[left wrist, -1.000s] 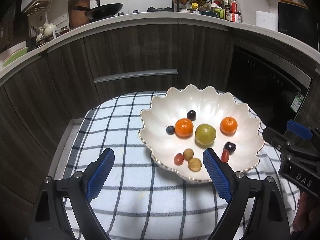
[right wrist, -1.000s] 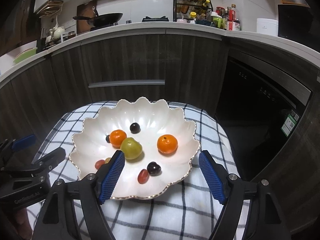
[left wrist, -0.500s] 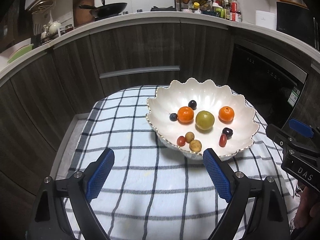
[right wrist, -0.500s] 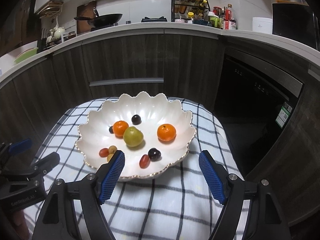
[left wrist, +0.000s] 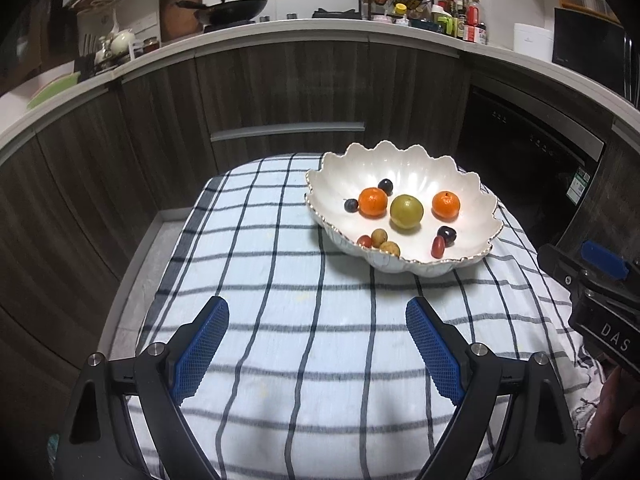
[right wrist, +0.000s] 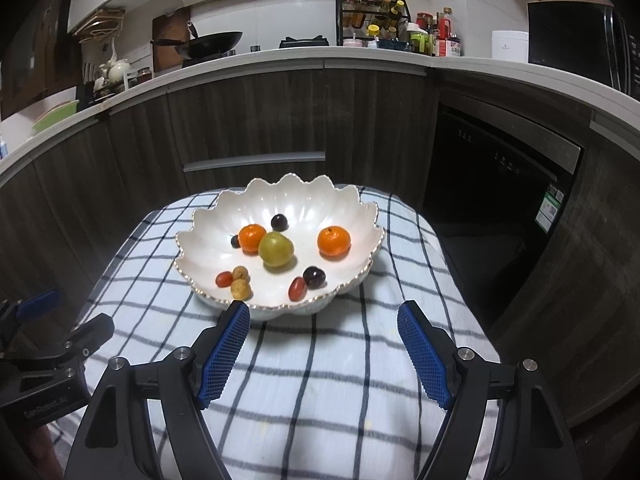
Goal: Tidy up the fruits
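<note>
A white scalloped bowl [left wrist: 404, 170] [right wrist: 280, 204] stands on a checked cloth [left wrist: 304, 320] [right wrist: 328, 364]. In it lie two oranges [left wrist: 373, 201] [right wrist: 334, 241], a green fruit [left wrist: 406, 211] [right wrist: 275, 249], dark grapes [right wrist: 314, 277], red cherry tomatoes [right wrist: 297, 288] and small tan fruits [right wrist: 241, 289]. My left gripper [left wrist: 317, 344] is open and empty, well back from the bowl and left of it. My right gripper [right wrist: 323, 350] is open and empty, just in front of the bowl's near rim.
The clothed table is small; its bare grey edge [left wrist: 136, 256] shows at the left. Dark wood cabinets [right wrist: 256, 120] and a dishwasher [right wrist: 500, 184] stand behind. The counter holds a wok [right wrist: 212, 44] and a spice rack [right wrist: 372, 20].
Both grippers have pulled back from the bowl, open and empty throughout. The bowl and fruits have not moved.
</note>
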`<action>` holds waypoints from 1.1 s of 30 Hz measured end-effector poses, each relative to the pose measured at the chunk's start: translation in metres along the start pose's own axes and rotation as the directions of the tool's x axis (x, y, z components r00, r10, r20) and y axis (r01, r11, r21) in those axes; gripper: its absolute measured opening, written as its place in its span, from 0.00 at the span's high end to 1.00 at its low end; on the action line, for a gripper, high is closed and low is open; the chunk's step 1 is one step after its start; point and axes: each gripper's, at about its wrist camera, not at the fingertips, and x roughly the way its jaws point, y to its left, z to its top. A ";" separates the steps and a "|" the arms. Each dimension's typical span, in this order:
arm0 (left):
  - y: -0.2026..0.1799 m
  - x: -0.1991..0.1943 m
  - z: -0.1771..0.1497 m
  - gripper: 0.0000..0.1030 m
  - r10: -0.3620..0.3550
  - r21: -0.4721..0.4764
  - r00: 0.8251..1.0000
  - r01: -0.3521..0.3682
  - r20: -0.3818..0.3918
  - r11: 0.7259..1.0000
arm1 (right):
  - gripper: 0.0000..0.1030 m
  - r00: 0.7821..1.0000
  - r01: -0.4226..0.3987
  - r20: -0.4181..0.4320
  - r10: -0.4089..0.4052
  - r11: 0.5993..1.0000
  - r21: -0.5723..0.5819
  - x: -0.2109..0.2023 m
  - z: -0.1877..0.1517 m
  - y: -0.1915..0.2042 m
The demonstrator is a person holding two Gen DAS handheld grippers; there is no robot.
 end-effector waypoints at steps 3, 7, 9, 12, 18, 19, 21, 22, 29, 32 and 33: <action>0.003 -0.008 -0.005 0.12 0.013 -0.017 1.000 -0.013 0.006 1.000 | 0.25 1.000 -0.006 -0.007 0.006 1.000 0.010 -0.007 -0.005 0.001; 0.007 -0.018 -0.011 0.10 0.023 -0.020 1.000 -0.023 0.010 1.000 | 0.25 1.000 -0.007 0.006 0.007 1.000 -0.011 -0.019 -0.009 0.007; 0.009 -0.023 -0.014 0.10 0.025 -0.021 1.000 -0.025 0.011 0.999 | 0.25 1.000 -0.007 0.010 0.007 1.000 -0.016 -0.025 -0.010 0.009; 0.012 -0.032 -0.020 0.10 0.032 -0.021 0.999 -0.031 0.021 0.999 | 0.25 1.000 -0.004 0.017 0.005 1.000 -0.018 -0.032 -0.012 0.009; 0.011 -0.045 -0.026 0.10 0.032 -0.014 0.999 -0.031 0.041 0.999 | 0.25 1.000 -0.007 0.015 0.007 1.000 -0.009 -0.044 -0.018 0.009; 0.012 -0.047 -0.026 0.10 0.030 -0.015 0.999 -0.030 0.045 0.999 | 0.25 1.000 -0.007 0.015 0.008 1.000 -0.013 -0.046 -0.019 0.010; 0.011 -0.050 -0.027 0.10 0.031 -0.013 0.998 -0.030 0.052 0.999 | 0.25 1.000 -0.003 0.019 0.004 1.000 -0.015 -0.050 -0.020 0.009; 0.010 -0.051 -0.027 0.10 0.031 -0.010 0.998 -0.031 0.057 0.999 | 0.25 1.000 0.002 0.023 -0.001 1.000 -0.016 -0.053 -0.021 0.008; 0.006 -0.060 -0.027 0.10 0.029 0.002 0.996 -0.029 0.079 1.000 | 0.25 0.999 0.025 0.044 -0.025 1.000 -0.006 -0.065 -0.023 0.002; 0.006 -0.062 -0.028 0.10 0.026 0.005 0.996 -0.027 0.084 1.000 | 0.25 0.998 0.029 0.050 -0.029 1.000 0.005 -0.068 -0.023 -0.001; 0.006 -0.063 -0.028 0.10 0.025 0.006 0.996 -0.026 0.085 1.000 | 0.25 0.998 0.029 0.050 -0.029 1.000 0.006 -0.068 -0.023 -0.002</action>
